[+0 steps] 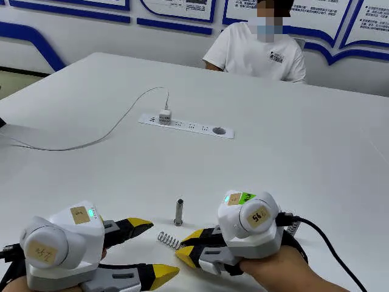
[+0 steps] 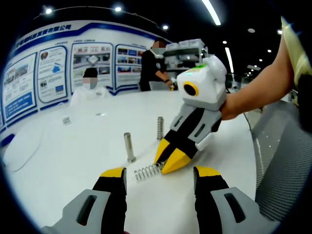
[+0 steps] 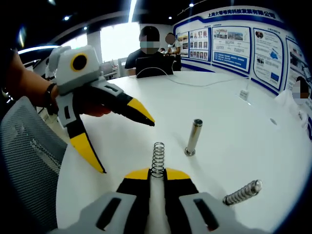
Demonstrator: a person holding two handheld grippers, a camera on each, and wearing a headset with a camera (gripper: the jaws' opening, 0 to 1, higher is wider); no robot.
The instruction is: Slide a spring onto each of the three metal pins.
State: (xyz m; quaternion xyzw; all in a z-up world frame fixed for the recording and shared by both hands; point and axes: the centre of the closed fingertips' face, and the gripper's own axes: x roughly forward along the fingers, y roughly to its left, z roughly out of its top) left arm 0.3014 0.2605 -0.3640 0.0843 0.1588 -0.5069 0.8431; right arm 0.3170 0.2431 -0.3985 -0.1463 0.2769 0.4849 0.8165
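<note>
A small coil spring (image 1: 168,239) lies level just above the white table, and my right gripper (image 1: 182,248) is shut on one end of it. In the right gripper view the spring (image 3: 157,157) sticks out forward from the shut yellow jaws (image 3: 157,174). A bare metal pin (image 1: 179,211) stands upright just beyond the spring's free end. Behind the right gripper, a second pin (image 1: 293,226) wears a spring, also visible as the sprung pin (image 2: 159,127). My left gripper (image 1: 164,248) is open at the near left, its jaws (image 2: 160,173) either side of the spring (image 2: 147,171), with nothing held.
A white power strip (image 1: 185,126) with a plugged charger (image 1: 165,115) and a cable lies mid-table. A person in a white shirt (image 1: 258,52) sits at the far side. Bare white tabletop (image 1: 292,164) spreads around the pins.
</note>
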